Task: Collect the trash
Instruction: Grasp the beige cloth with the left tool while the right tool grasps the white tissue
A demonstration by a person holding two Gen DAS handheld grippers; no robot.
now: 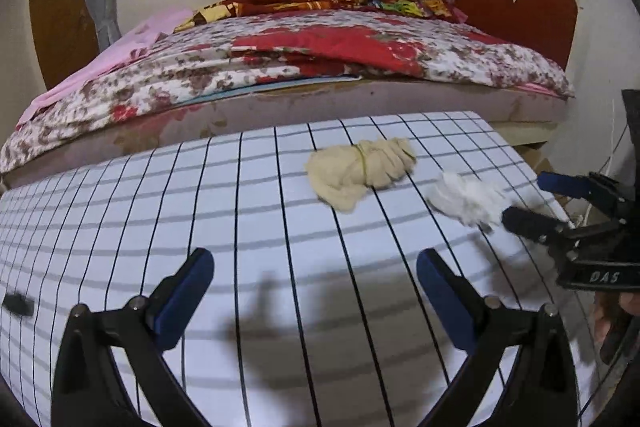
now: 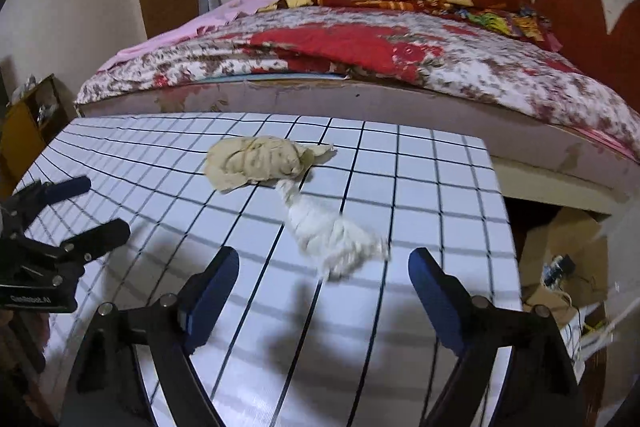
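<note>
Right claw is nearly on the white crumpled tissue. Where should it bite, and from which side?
Take the white crumpled tissue at its wide, bunched near end, coming down from above and the near side, where the right claw already faces it. That lump stands proud of the grid table; the thin tail runs toward the beige wad, so keep clear of it.

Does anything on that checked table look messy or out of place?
Yes. Two crumpled wads lie loose on the checked table: a beige cloth bundle near the far edge and a white tissue wad just in front of it. The two seem to touch. Nothing looks spilled or broken.
</note>
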